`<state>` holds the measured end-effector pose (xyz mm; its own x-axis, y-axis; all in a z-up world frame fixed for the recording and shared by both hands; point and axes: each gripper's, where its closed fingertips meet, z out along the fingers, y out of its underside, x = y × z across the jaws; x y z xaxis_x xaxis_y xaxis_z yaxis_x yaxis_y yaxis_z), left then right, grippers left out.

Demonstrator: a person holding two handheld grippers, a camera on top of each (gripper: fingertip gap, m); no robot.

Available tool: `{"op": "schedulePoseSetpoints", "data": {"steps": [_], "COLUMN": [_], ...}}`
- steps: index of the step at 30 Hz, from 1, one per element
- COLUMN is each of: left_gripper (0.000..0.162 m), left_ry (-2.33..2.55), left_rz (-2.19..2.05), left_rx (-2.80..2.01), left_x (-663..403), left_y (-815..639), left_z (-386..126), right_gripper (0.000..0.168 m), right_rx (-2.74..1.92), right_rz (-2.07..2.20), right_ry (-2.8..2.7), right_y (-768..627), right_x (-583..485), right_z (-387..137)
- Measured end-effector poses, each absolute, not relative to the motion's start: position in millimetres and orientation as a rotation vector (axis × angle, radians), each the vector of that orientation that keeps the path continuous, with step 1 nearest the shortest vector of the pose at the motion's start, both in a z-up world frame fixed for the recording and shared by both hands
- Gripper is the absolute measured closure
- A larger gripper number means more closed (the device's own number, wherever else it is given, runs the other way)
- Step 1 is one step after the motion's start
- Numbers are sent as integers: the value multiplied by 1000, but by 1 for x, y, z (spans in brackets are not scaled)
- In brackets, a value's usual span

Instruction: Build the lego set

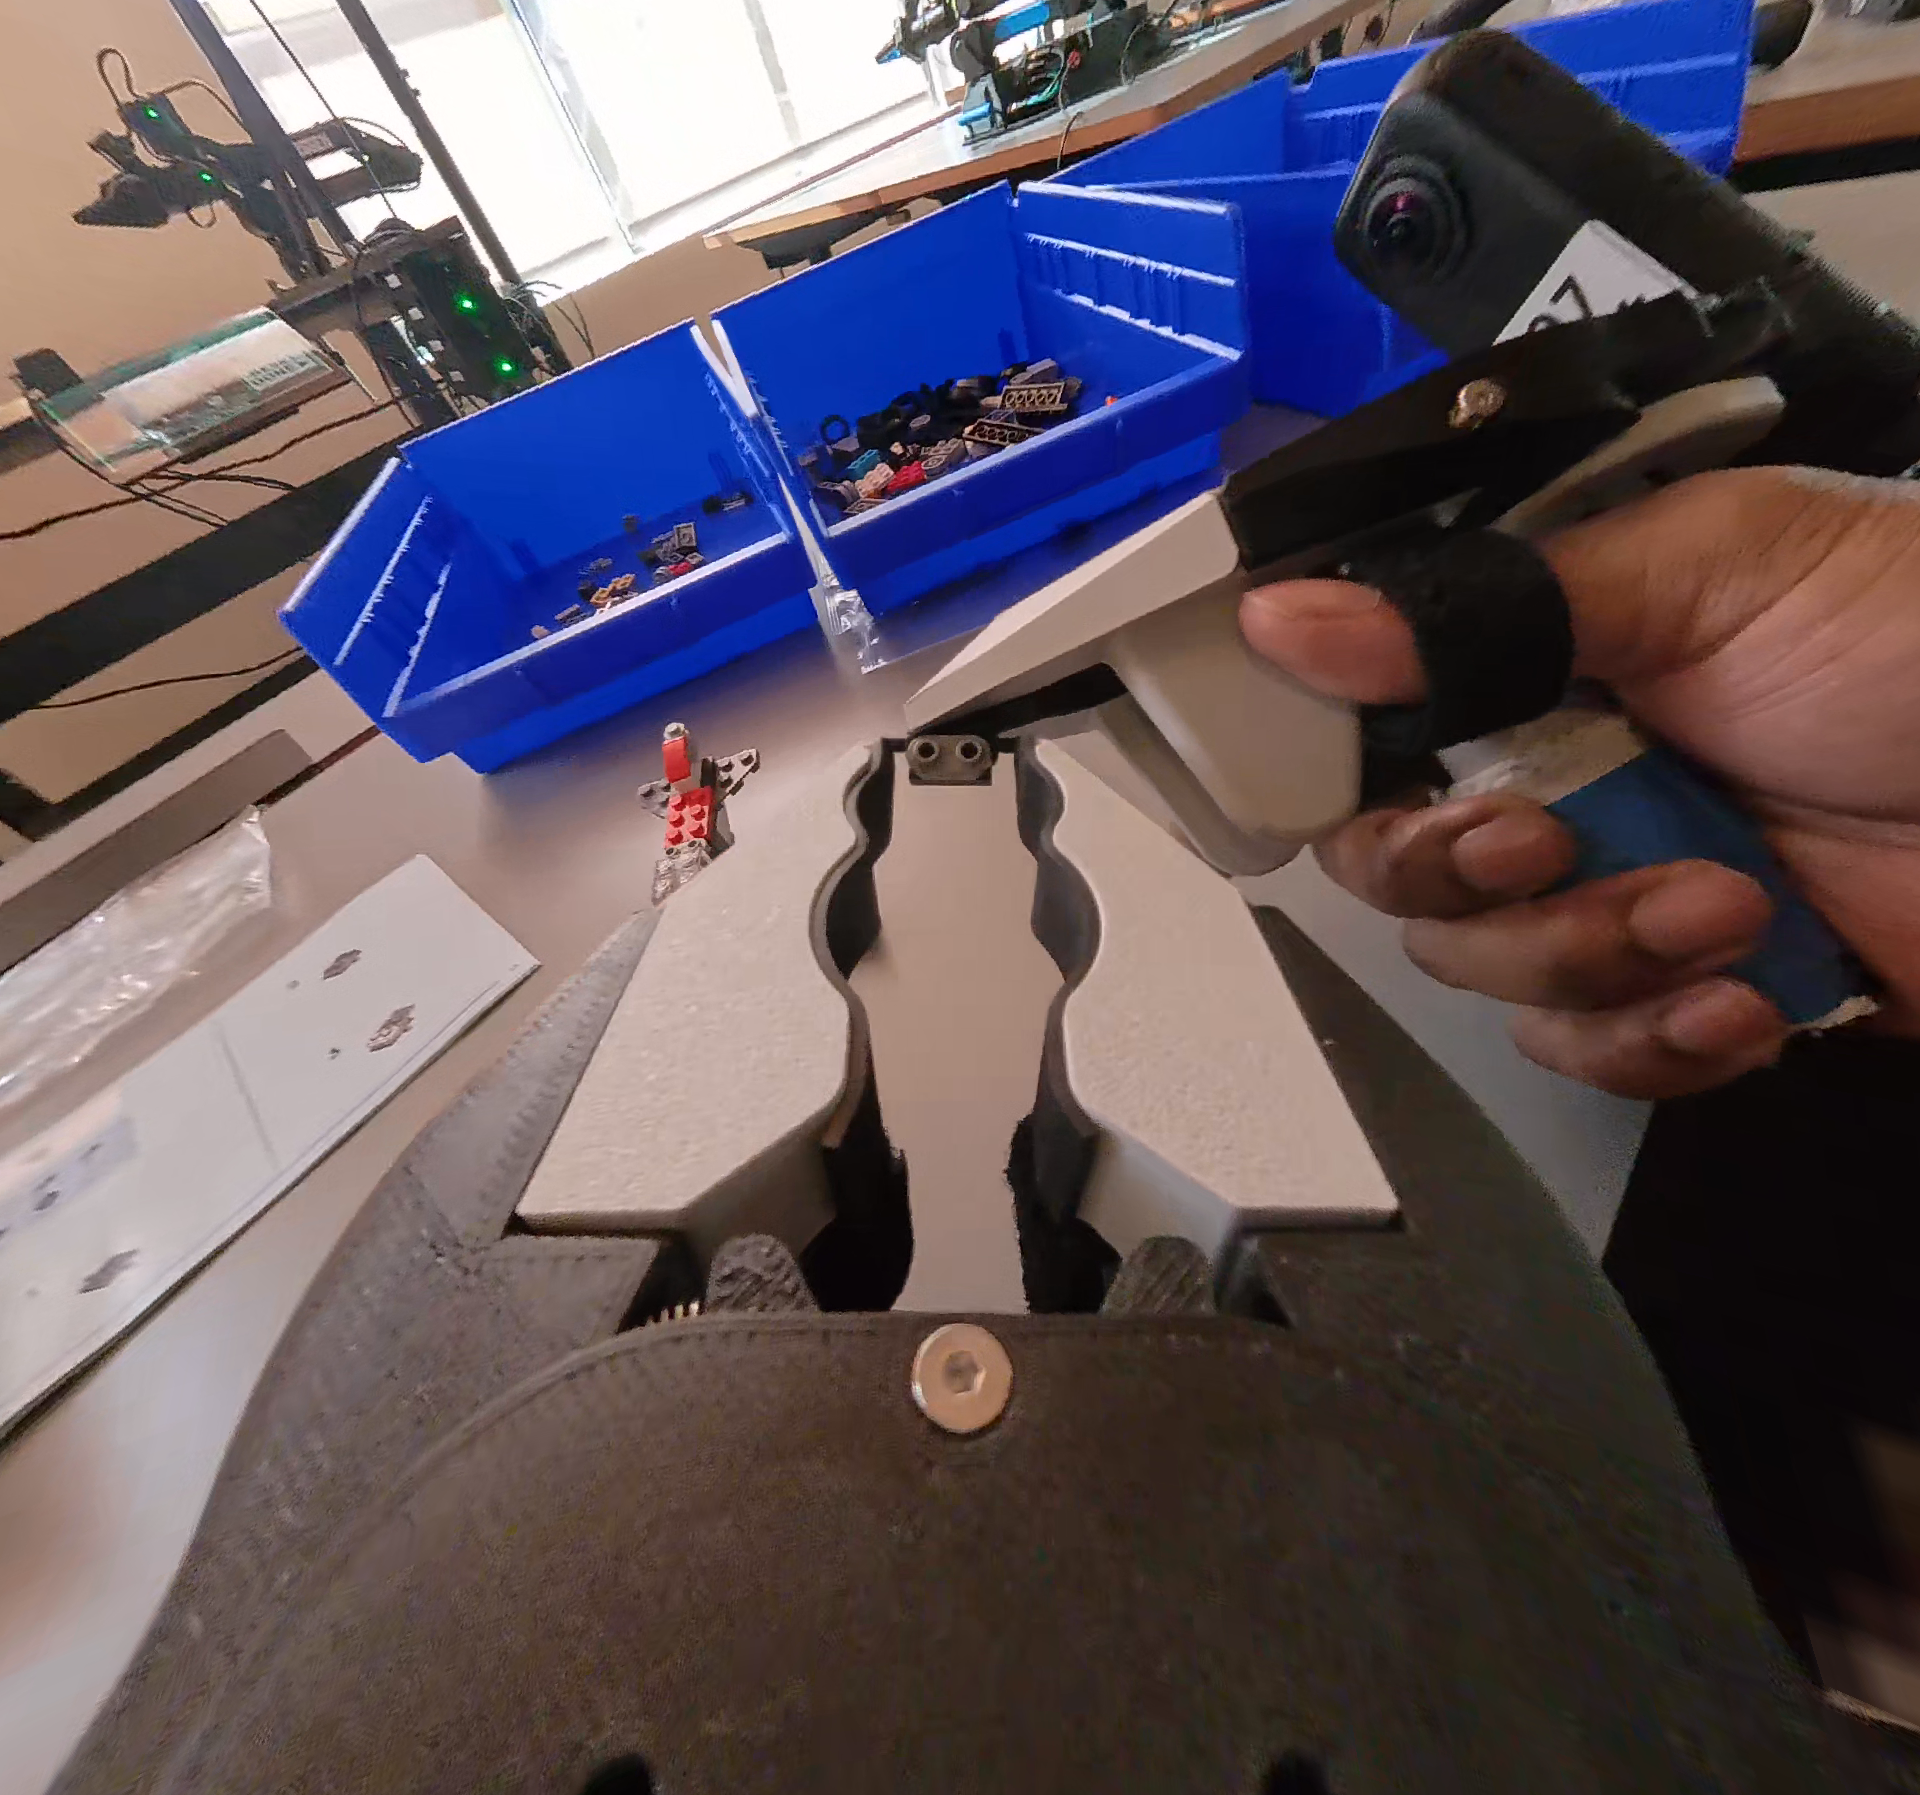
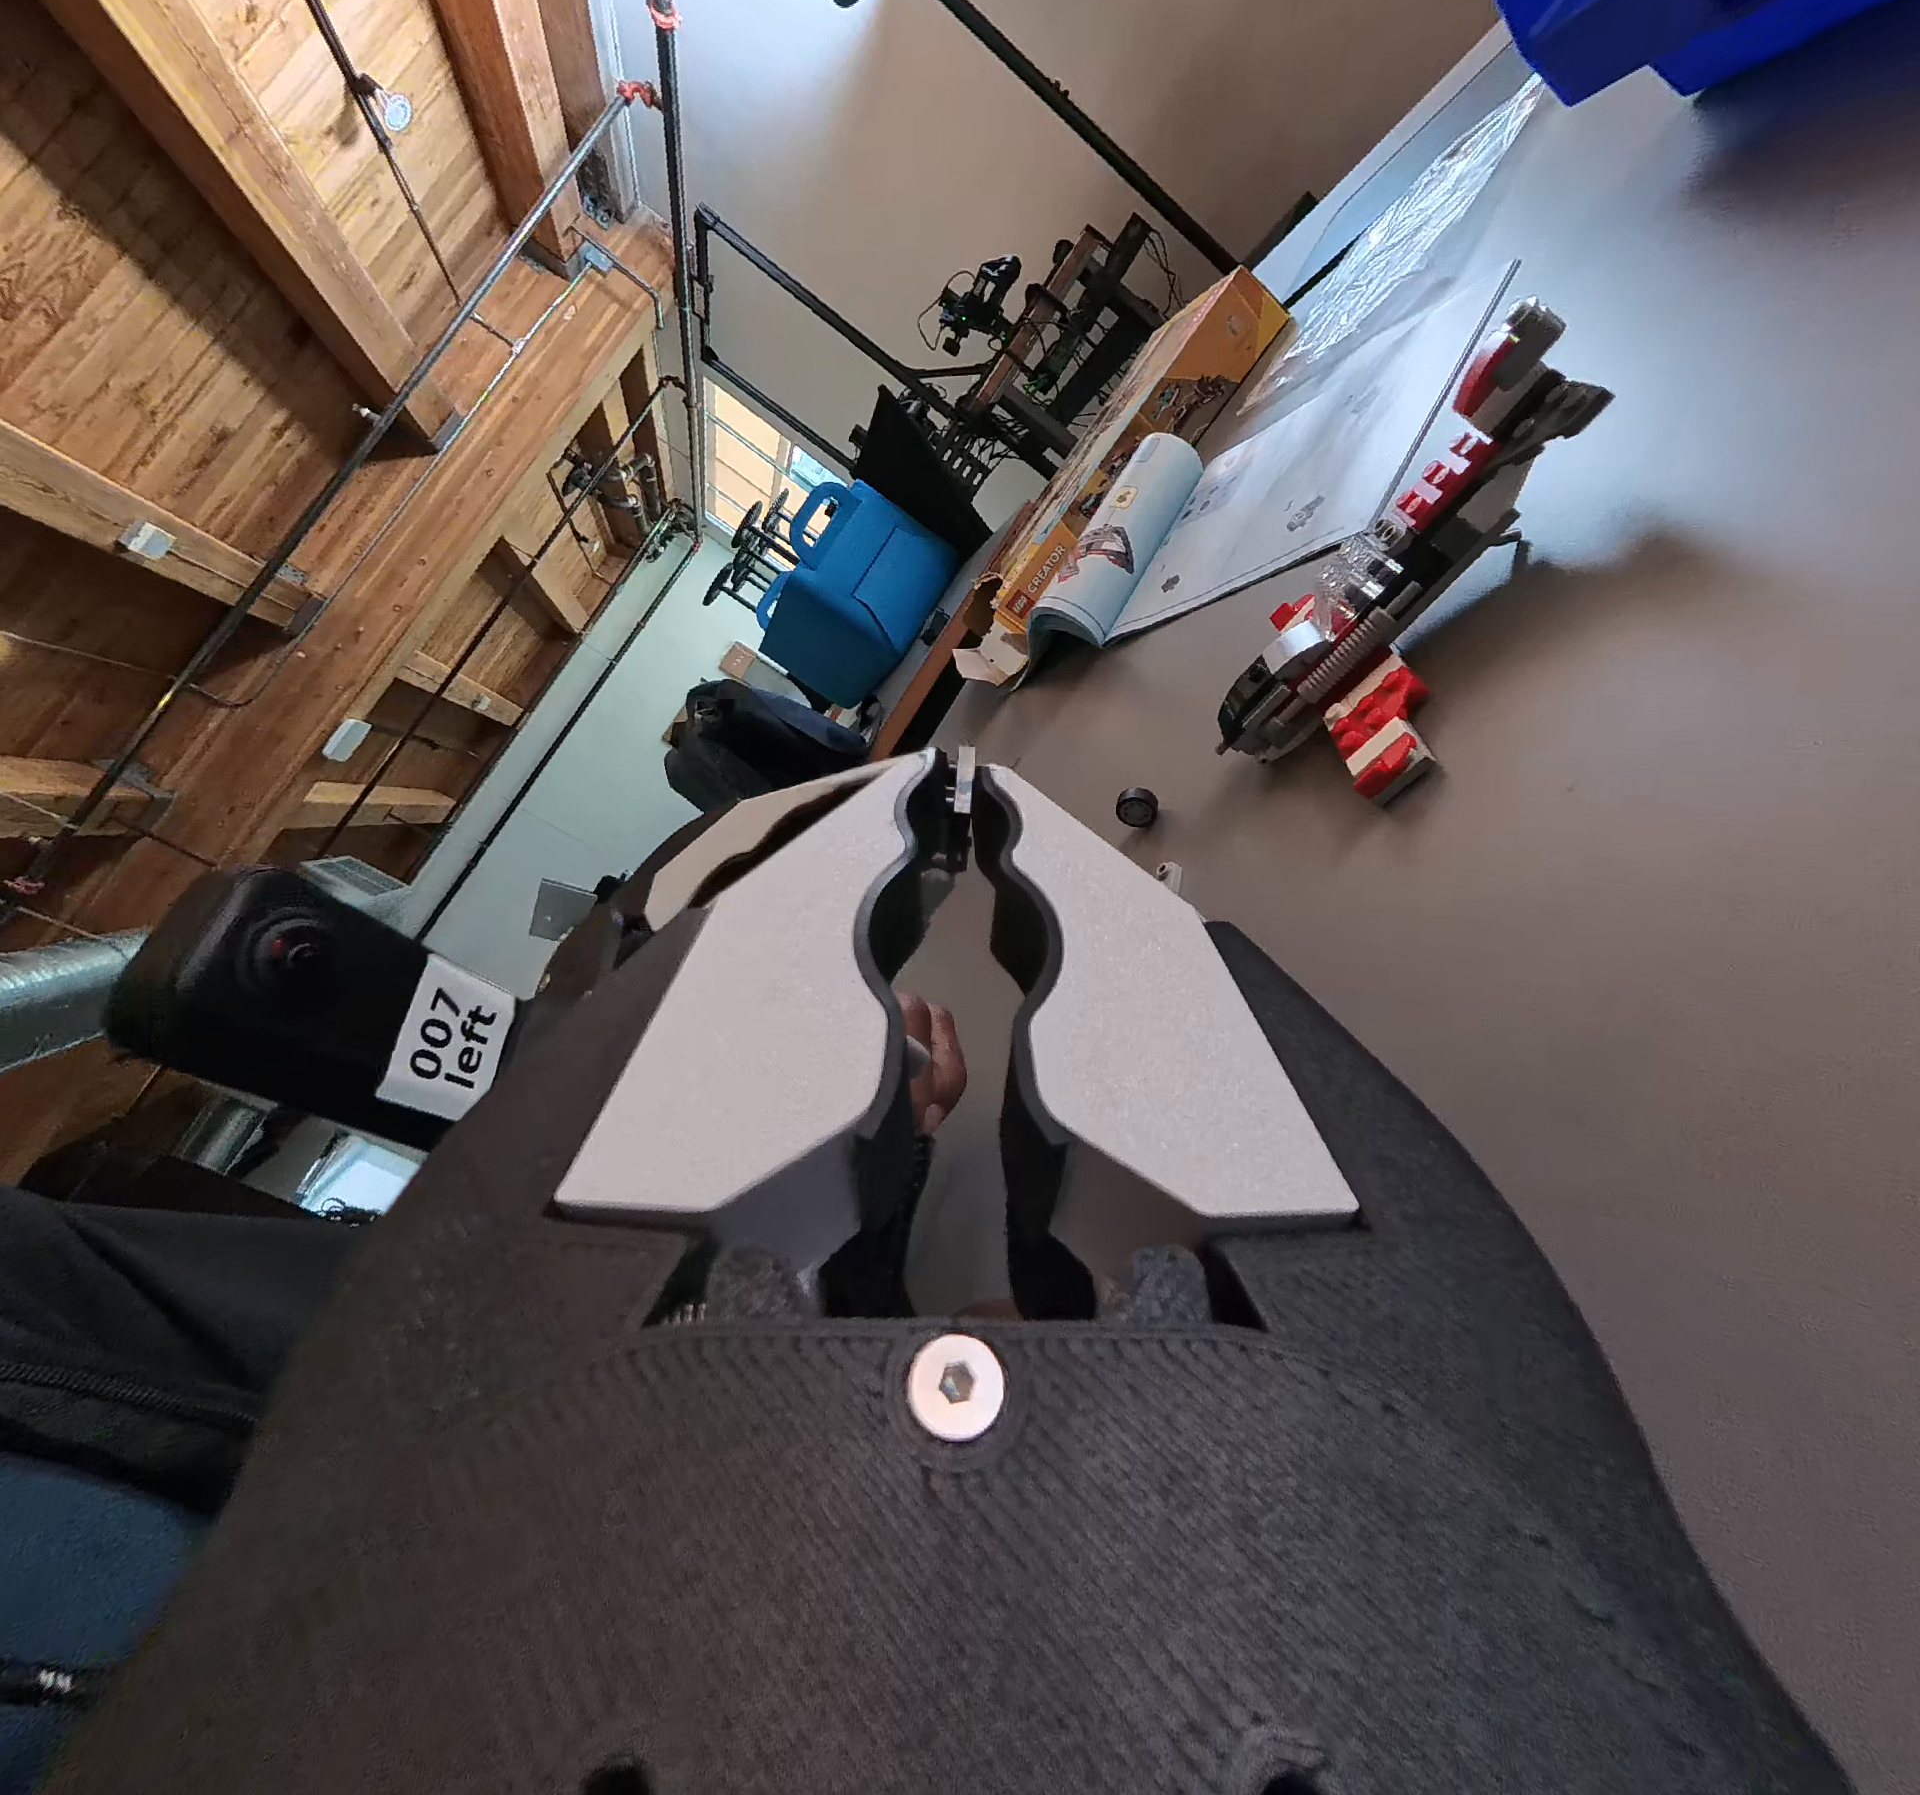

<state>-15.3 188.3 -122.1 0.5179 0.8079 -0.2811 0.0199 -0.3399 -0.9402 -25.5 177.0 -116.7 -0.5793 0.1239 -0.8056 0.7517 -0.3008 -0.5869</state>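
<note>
The left claw (image 1: 948, 758) pinches a small flat grey lego plate with two holes (image 1: 948, 760) at its fingertips, held up off the grey desk (image 1: 499, 810). The right claw (image 2: 964, 789), tilted on its side, comes in from the right of that plate and its tips press on the same piece, seen edge-on in the right wrist view as a thin grey sliver (image 2: 965, 789). A bare hand (image 1: 1621, 789) grips the right claw's blue handle.

Left of the plate, the half-built red and grey lego model (image 1: 694, 805) stands on the desk, apart from both claws. Left of the model lies the open white instruction booklet (image 1: 260, 1070), with crinkled clear plastic bags (image 1: 125, 924) beside it. Behind the model sit blue plastic bins (image 1: 582, 540); the middle bin (image 1: 1132, 311) holds a heap of loose mixed bricks (image 1: 935, 436). In the right wrist view a small black wheel (image 2: 1136, 805) lies on the desk near the model.
</note>
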Motion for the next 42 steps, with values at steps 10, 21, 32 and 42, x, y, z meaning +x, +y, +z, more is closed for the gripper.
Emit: {"op": "schedulePoseSetpoints", "data": {"steps": [10, 21, 32, 42], "left_gripper": [146, 146, 147, 148], "left_ry": [-715, -842, -946, -1014], "left_rz": [979, 726, 502, 305], "left_rx": [-1747, -1606, -1444, -1300], "left_x": [-15, -15, -14, -15], "left_y": [185, 185, 184, 183], "left_z": [-123, -122, -121, -121], "right_gripper": [164, 164, 163, 163], "right_rx": [1082, 1077, 1081, 1088], "right_rz": [-1937, -1943, -1938, -1935], "right_ry": [1548, 1554, 1558, 1566], "right_y": [176, 176, 176, 176], "right_x": [-23, -23, -23, -24], "right_z": [-116, -116, -117, -118]}}
